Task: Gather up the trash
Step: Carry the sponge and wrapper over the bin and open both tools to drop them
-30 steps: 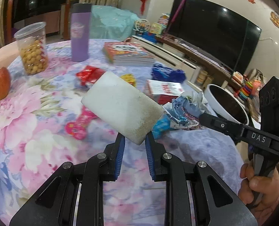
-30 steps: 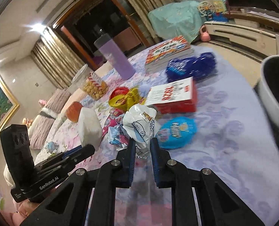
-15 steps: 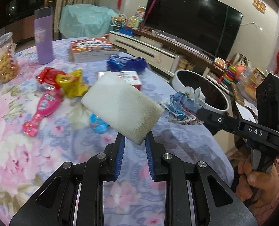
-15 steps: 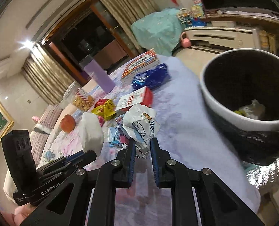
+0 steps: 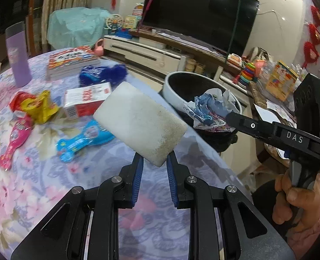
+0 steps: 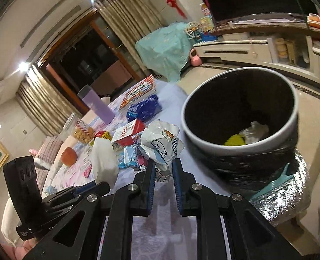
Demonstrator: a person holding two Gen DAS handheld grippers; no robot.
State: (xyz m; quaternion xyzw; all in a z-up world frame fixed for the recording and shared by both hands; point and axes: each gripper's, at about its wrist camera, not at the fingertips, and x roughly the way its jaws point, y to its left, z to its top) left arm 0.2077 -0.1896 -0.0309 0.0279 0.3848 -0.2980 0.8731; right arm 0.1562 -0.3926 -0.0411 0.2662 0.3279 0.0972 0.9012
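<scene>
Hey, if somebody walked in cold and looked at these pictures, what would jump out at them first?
Probably the white sponge block clamped in the left tongs, held up over the floral tablecloth. Next, the crumpled printed wrapper pinched in the right tongs, close to the dark-lined trash bin just off the table's edge, with yellow and white scraps already inside.

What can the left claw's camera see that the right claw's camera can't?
Only the left view shows the big black TV and the pink toy on the table.

Only the right view looks into the trash bin, with yellow and white scraps at the bottom.

Both show the white sponge in the left claw and the crumpled wrapper in the right claw.
</scene>
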